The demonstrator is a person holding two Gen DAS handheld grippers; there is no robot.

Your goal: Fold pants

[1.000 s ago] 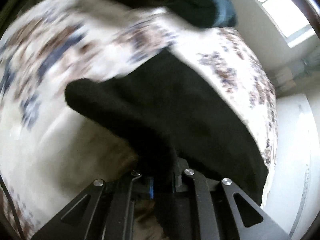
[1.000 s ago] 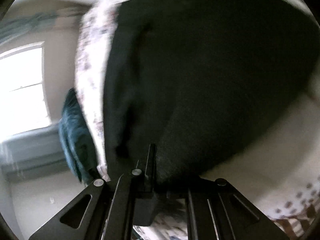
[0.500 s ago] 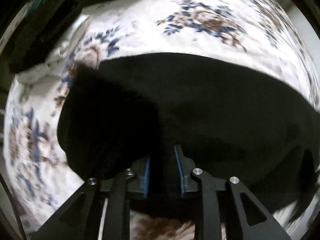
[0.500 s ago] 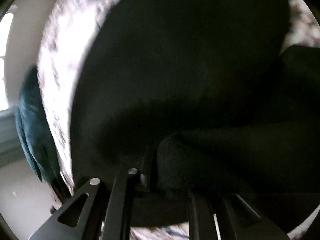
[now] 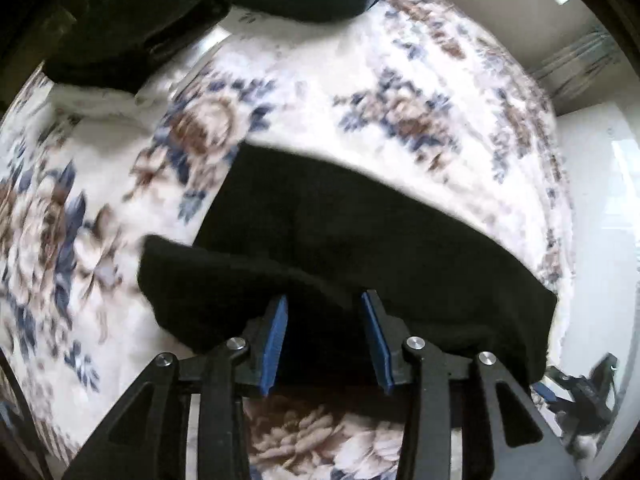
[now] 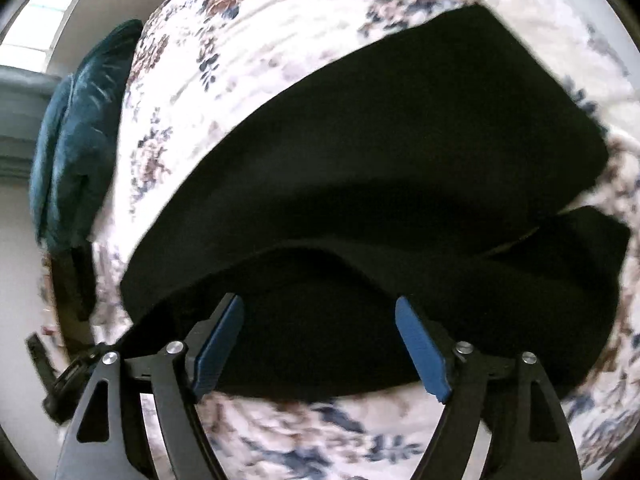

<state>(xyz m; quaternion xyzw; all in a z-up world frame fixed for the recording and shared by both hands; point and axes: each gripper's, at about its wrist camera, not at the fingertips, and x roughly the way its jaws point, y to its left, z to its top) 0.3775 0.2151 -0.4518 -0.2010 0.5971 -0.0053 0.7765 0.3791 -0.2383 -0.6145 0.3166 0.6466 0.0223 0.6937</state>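
Black pants lying folded over on the floral bedspread, upper layer draped across lower. Left gripper parted narrowly, right gripper spread wide, neither pinching cloth. Likely just after a fold release. Next: regrip an end near the bedspread's edge, fold again.
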